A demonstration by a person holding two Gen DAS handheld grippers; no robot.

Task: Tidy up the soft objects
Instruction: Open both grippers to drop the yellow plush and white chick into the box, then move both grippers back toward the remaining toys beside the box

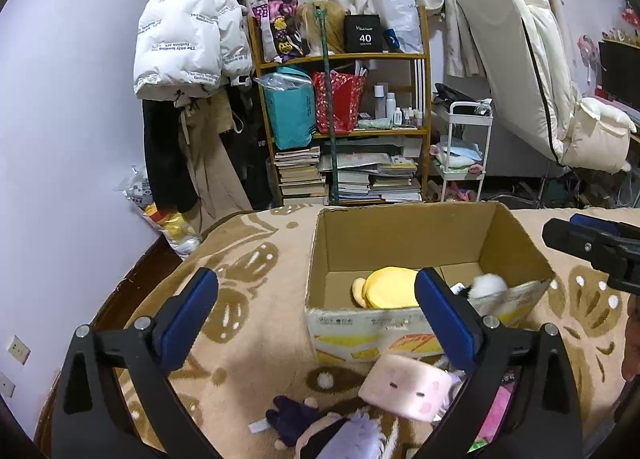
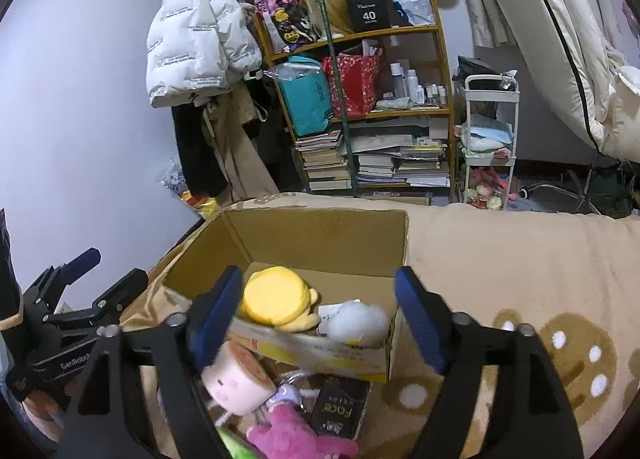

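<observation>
An open cardboard box (image 1: 404, 227) (image 2: 304, 237) stands on the tan blanket. Inside lie a yellow plush (image 1: 390, 286) (image 2: 276, 297) and a white fluffy toy (image 1: 489, 285) (image 2: 356, 321). In front of the box lie a pink cube plush (image 1: 406, 386) (image 2: 236, 377), a purple-haired doll (image 1: 340, 433) and a magenta plush (image 2: 296, 435). My left gripper (image 1: 320, 319) is open and empty, above the blanket before the box. My right gripper (image 2: 320, 321) is open and empty over the box's near wall; it also shows in the left wrist view (image 1: 592, 243).
A black packet marked "Face" (image 2: 340, 407) lies by the box. Behind the bed stand a wooden shelf with books and bags (image 1: 344, 119), a white cart (image 1: 464, 143), hanging coats (image 1: 188, 39) and a leaning mattress (image 1: 532, 59). A wall is at the left.
</observation>
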